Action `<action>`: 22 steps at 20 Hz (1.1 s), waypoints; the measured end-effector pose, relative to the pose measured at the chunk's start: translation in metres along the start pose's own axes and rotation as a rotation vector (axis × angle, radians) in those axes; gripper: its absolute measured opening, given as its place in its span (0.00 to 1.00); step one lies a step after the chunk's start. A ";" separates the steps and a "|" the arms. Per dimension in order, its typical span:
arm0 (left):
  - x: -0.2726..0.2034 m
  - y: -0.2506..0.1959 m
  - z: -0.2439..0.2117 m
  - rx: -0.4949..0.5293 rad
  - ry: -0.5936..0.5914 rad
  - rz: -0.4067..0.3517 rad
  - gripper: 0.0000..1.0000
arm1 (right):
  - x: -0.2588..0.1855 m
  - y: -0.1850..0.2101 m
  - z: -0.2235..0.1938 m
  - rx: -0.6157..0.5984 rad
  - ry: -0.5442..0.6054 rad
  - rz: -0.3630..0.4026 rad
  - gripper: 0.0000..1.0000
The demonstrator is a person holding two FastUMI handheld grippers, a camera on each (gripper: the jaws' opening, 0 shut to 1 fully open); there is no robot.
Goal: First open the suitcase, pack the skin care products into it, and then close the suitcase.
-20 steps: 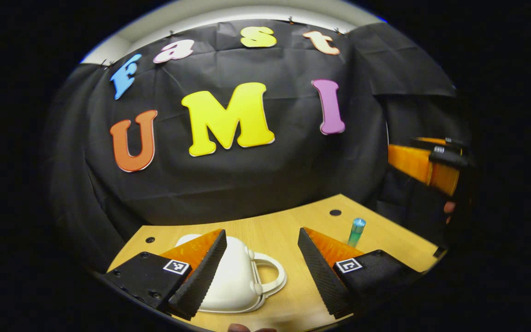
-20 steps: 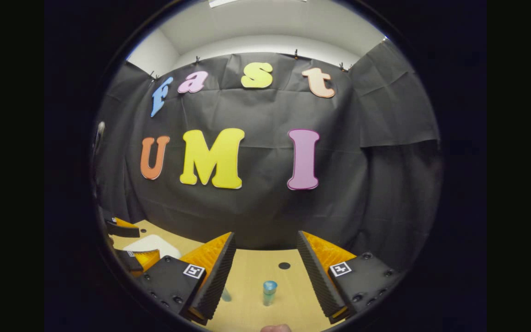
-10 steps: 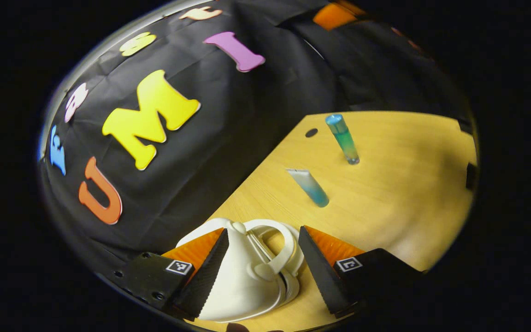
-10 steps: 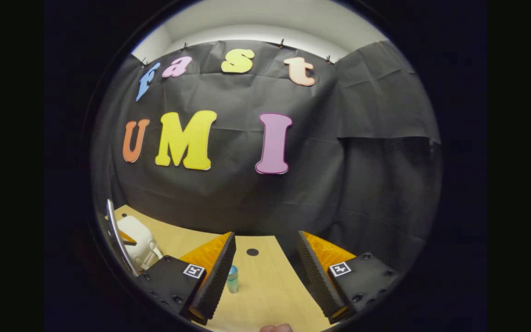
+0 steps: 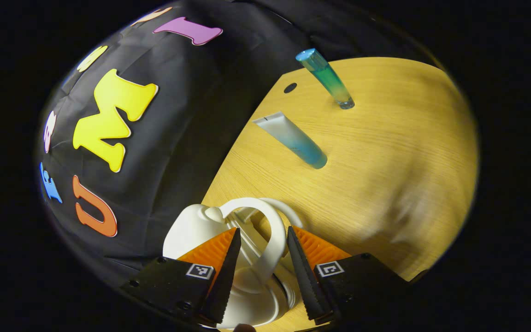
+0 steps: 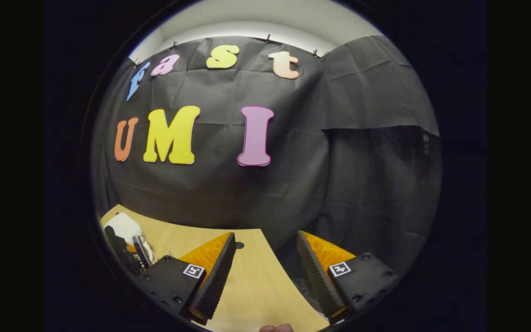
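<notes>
Between ribbed tongs, smooth looped handle

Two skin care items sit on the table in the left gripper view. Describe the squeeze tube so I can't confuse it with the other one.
On the wooden table, past the white suitcase, the squeeze tube is the nearer item. Its white crimped flat end fades to a blue cap, whereas the bottle beyond it is a clear round cylinder with a blue top.

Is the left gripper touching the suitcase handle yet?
Cannot tell. In the left gripper view the left gripper straddles the white suitcase handle, fingers close on either side, but contact isn't plainly visible.
</notes>
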State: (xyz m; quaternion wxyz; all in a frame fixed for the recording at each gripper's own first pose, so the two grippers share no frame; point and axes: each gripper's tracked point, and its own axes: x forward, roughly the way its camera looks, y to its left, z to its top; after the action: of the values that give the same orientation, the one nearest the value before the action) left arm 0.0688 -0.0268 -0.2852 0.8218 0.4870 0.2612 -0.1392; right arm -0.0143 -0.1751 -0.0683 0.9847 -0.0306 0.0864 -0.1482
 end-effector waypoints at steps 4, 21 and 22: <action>0.010 -0.004 -0.004 0.025 0.044 0.005 0.41 | -0.003 0.002 -0.003 0.004 0.008 0.005 0.79; -0.083 0.149 0.023 -0.303 -0.206 0.178 0.03 | -0.012 0.051 0.029 0.023 -0.052 0.110 0.79; -0.094 0.173 0.015 -0.335 -0.228 0.202 0.03 | -0.012 0.058 0.033 0.024 -0.056 0.123 0.79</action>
State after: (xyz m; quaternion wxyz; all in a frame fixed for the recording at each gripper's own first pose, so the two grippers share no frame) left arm 0.0796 0.0418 -0.1004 0.9252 0.3484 0.1358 -0.0651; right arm -0.0033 -0.1151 -0.0393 0.9943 -0.0176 0.0585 -0.0877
